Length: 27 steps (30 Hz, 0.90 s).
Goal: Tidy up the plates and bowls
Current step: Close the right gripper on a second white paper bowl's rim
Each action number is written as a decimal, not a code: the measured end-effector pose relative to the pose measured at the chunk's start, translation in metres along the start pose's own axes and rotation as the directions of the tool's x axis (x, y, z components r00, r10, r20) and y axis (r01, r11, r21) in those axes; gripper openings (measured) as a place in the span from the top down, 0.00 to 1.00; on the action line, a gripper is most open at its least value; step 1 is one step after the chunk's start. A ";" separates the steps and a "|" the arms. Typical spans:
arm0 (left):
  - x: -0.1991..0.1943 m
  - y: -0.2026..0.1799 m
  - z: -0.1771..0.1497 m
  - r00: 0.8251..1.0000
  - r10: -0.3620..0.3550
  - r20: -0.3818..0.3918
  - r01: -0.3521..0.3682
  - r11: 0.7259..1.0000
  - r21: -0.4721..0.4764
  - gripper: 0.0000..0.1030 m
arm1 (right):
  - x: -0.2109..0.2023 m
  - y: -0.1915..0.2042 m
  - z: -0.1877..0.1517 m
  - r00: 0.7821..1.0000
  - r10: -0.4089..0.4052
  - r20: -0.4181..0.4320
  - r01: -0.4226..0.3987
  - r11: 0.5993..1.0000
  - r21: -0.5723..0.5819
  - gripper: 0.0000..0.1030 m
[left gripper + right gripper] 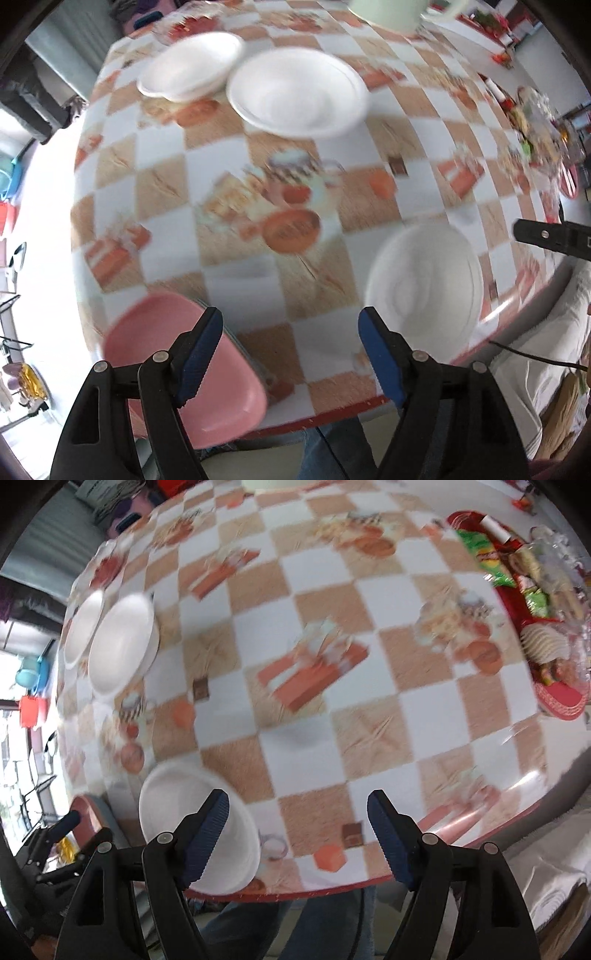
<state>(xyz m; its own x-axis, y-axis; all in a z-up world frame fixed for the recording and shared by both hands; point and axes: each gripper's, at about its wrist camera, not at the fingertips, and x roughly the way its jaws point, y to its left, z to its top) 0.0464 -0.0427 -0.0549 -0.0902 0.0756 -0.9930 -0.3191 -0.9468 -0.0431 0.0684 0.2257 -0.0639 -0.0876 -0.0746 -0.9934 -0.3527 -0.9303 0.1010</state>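
Note:
My left gripper (291, 354) hangs open above the table's near edge, with nothing between its fingers. A pink plate (221, 398) lies under its left finger at the table's corner. A white bowl (424, 291) sits just right of it. Two more white bowls (192, 66) (299, 92) stand side by side at the far side. My right gripper (299, 838) is open too and holds nothing. The near white bowl (173, 801) lies below its left finger, and the two far bowls (122, 642) (83, 627) show at the left.
A checked tablecloth (317, 738) covers the round table. A pale green mug (388, 13) stands at the far edge. A red tray of snacks (517, 602) fills the right side. A person's jeans-clad legs (258, 923) are below the near edge.

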 end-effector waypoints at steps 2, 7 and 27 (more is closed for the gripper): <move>-0.006 0.006 0.013 1.000 0.010 0.019 -0.010 1.000 -0.014 0.23 | -0.005 0.001 0.009 1.000 0.014 0.025 -0.013 1.000 -0.009 0.24; 0.001 0.013 0.047 0.998 0.039 0.040 -0.036 0.997 -0.067 0.23 | -0.016 0.014 0.036 0.999 0.007 0.048 -0.004 0.998 -0.069 0.24; 0.057 0.061 0.150 0.995 0.098 -0.029 -0.101 0.930 -0.353 0.23 | 0.057 0.136 0.147 0.996 0.051 -0.076 -0.074 0.939 -0.337 0.24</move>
<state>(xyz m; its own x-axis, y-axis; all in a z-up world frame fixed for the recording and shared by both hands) -0.1197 -0.0494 -0.0973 -0.0940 -0.0261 -0.9952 0.0454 -0.9987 0.0219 -0.1211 0.1479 -0.0983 -0.0342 -0.1496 -0.9882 -0.0107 -0.9886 0.1500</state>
